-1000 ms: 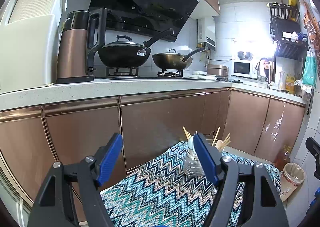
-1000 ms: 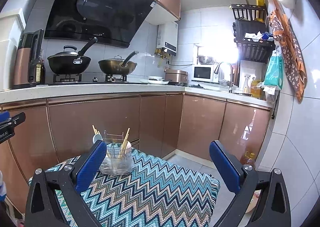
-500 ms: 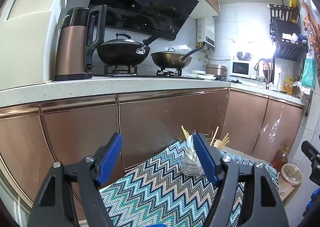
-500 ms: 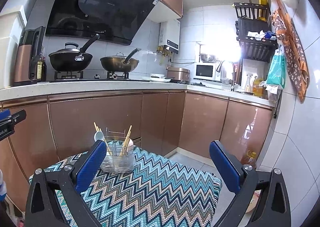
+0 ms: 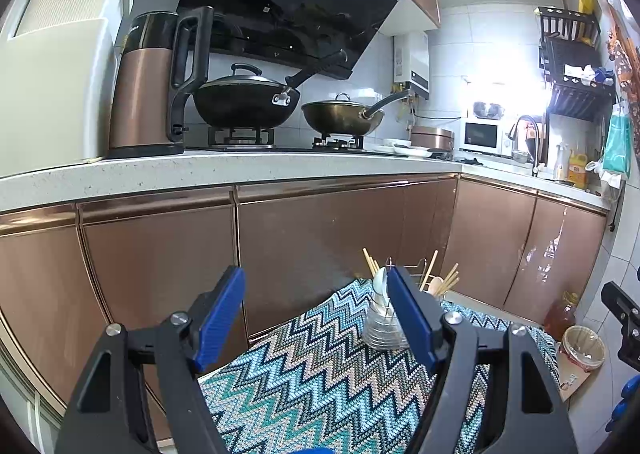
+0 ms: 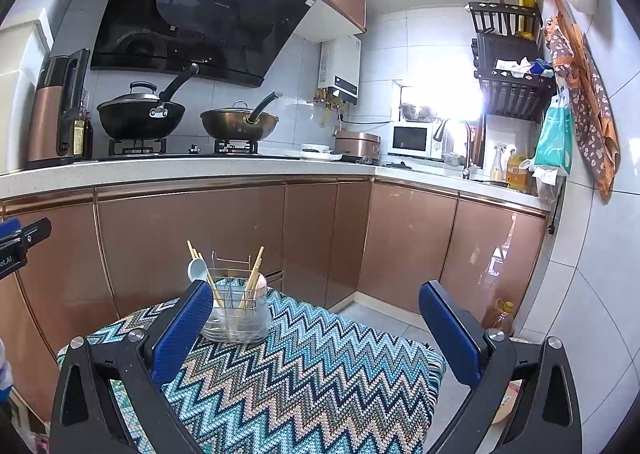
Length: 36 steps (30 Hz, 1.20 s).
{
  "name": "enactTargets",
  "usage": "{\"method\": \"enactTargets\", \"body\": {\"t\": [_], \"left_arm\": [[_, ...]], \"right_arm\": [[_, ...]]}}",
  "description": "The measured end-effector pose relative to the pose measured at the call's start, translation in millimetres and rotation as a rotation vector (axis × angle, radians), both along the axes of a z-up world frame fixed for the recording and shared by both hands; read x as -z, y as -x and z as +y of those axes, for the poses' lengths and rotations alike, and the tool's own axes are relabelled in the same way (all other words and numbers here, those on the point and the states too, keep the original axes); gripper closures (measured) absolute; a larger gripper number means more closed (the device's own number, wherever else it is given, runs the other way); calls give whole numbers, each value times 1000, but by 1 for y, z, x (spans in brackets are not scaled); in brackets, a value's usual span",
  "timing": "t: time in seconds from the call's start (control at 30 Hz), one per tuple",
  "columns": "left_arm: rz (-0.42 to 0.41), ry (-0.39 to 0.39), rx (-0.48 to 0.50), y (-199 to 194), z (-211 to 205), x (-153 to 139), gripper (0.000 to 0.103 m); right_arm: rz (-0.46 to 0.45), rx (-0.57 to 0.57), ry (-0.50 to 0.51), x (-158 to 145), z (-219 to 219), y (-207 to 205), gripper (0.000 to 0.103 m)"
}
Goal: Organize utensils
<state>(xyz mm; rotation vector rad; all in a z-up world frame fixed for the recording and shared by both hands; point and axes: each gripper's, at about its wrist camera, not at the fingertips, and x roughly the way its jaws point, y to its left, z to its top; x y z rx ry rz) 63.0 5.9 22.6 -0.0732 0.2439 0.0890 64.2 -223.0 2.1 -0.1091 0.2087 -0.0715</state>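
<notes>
A clear utensil holder with a wire rack [image 6: 236,314] stands at the far end of a small table covered in a zigzag cloth [image 6: 304,370]. It holds wooden chopsticks [image 6: 253,274], a white spoon [image 6: 197,269] and a pink spoon [image 6: 261,286]. In the left wrist view the holder [image 5: 380,324] sits partly behind my right finger. My left gripper [image 5: 316,320] is open and empty, held above the near part of the cloth [image 5: 320,382]. My right gripper [image 6: 316,326] is open and empty, also short of the holder.
Copper cabinet doors [image 6: 192,238] and a white counter [image 6: 180,169] run behind the table. Two pans [image 6: 140,113] sit on the stove beside a kettle [image 5: 148,85]. An oil bottle [image 6: 498,320] stands on the floor at right.
Both views have shifted slightly; the cameras have dropped a little and the holder sits marginally closer. Both grippers stay open and empty.
</notes>
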Motion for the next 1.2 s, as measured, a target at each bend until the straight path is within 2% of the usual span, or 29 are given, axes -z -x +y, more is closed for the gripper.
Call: {"method": "enactTargets", "body": {"t": [1.2], "left_arm": [[-7, -7, -2, 6, 0, 2, 31]], "right_arm": [[-12, 8, 8, 2, -5, 5, 0]]}}
